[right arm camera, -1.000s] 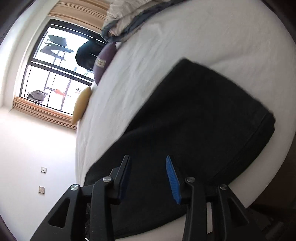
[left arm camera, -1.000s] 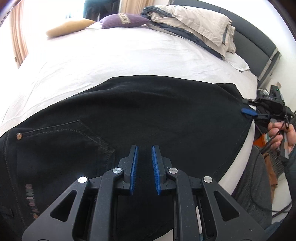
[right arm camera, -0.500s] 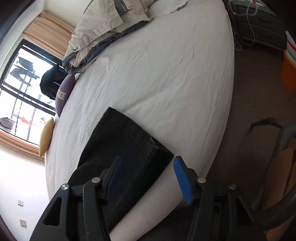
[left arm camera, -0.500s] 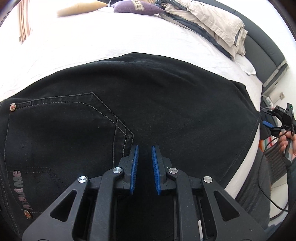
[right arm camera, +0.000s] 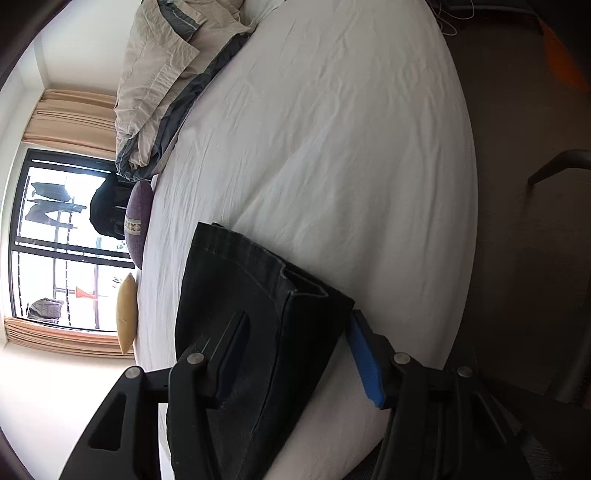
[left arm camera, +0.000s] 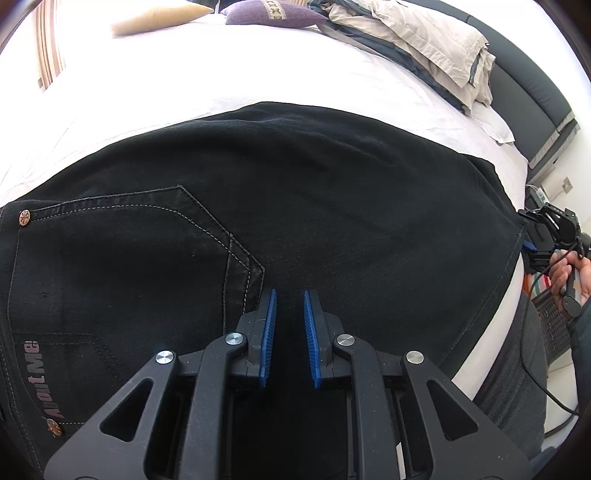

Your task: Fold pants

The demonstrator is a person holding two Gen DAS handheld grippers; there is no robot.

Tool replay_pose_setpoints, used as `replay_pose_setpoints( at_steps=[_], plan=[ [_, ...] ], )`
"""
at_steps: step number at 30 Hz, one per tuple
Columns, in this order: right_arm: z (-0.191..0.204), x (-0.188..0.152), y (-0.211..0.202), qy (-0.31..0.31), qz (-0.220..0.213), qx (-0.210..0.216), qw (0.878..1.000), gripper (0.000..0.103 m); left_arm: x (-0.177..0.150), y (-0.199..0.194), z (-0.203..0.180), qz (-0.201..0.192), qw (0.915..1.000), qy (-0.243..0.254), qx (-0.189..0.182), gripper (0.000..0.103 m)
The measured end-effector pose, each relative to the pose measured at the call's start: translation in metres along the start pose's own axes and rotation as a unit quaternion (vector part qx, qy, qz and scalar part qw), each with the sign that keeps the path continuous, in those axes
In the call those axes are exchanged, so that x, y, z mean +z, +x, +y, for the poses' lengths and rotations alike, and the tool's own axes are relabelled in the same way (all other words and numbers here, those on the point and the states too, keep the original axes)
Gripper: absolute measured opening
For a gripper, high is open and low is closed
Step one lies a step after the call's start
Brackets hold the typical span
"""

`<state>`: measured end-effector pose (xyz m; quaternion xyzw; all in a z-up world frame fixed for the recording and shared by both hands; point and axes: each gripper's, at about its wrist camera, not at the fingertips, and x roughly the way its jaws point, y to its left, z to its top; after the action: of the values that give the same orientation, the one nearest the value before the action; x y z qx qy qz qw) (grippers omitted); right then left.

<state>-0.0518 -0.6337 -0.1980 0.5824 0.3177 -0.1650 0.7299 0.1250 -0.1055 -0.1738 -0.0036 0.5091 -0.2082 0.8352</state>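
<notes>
Black pants (left arm camera: 332, 206) lie flat on the white bed (left arm camera: 229, 77), spread across its near edge; back pocket (left arm camera: 122, 258) with pale stitching and copper rivets faces up at the left of the left wrist view, "AboutMe" lettering beside it. Left hand-held gripper (left arm camera: 288, 306) sits low over the denim just right of the pocket corner, blue pads close together with a narrow gap showing between them, nothing clamped. Contact with the fabric can't be told. Right hand-held gripper (right arm camera: 295, 332) is at the leg-hem end (right arm camera: 295, 291) of the pants near the bed's edge, fingers spread wide with the hem corner lying between them: left finger (right arm camera: 231, 347) over the cloth, blue-padded right finger (right arm camera: 364, 363) just outside the corner on the sheet. Not closed on anything. In the left view the same right hand-held gripper (left arm camera: 532, 251) shows at the far right past the hem, with the person's hand (left arm camera: 569, 269) on its handle. Folded beige-and-grey duvet (left arm camera: 417, 48), purple cushion (left arm camera: 273, 11) and yellow cushion (left arm camera: 155, 20) sit at the far side of the bed, well apart from the pants. Window (right arm camera: 62, 240) with curtains beyond them.
</notes>
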Motion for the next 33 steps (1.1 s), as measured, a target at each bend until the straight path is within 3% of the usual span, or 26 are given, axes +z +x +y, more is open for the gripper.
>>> replay_pose_setpoints(
  at_steps=[3,7,10,14,20,24,26,27,29,31,33],
  plan=[
    [-0.001,0.001,0.001,0.002,-0.002,0.002,1.000,0.047,-0.001,-0.002,0.001,-0.001,1.0000,0.000,-0.001,0.015],
    [-0.009,0.004,0.005,0.026,0.002,0.035,0.999,0.022,-0.002,-0.003,0.003,-0.002,1.0000,-0.003,-0.002,0.015],
    [-0.008,0.003,0.005,0.023,0.000,0.043,0.999,0.016,-0.001,-0.004,0.005,-0.001,1.0000,-0.004,-0.004,0.015],
    [-0.003,0.001,0.001,0.014,-0.011,0.040,0.999,0.015,0.001,-0.005,0.010,0.003,0.9998,-0.016,-0.011,0.015],
    [0.020,-0.006,-0.003,-0.036,-0.037,0.002,0.999,0.013,0.006,-0.002,0.015,0.019,0.9992,-0.033,-0.014,0.015],
    [0.060,-0.021,-0.010,-0.111,-0.060,-0.021,0.992,0.013,0.011,0.000,0.014,0.029,0.9992,-0.026,-0.008,0.015],
    [0.096,-0.040,-0.010,-0.179,-0.065,-0.034,0.981,0.013,0.012,0.001,0.014,0.033,0.9991,-0.025,-0.009,0.015],
    [0.120,-0.057,-0.009,-0.228,-0.065,-0.039,0.971,0.013,0.013,0.002,0.013,0.035,0.9990,-0.025,-0.009,0.015],
    [0.176,-0.111,-0.001,-0.369,-0.044,-0.032,0.928,0.013,0.013,0.003,0.014,0.038,0.9989,-0.027,-0.013,0.015],
    [0.220,-0.191,0.015,-0.514,0.012,-0.027,0.857,0.013,0.014,0.005,0.016,0.037,0.9987,-0.031,-0.016,0.015],
    [0.233,-0.277,0.033,-0.641,0.063,-0.038,0.764,0.013,0.014,0.005,0.019,0.035,0.9984,-0.040,-0.022,0.015]
  ],
)
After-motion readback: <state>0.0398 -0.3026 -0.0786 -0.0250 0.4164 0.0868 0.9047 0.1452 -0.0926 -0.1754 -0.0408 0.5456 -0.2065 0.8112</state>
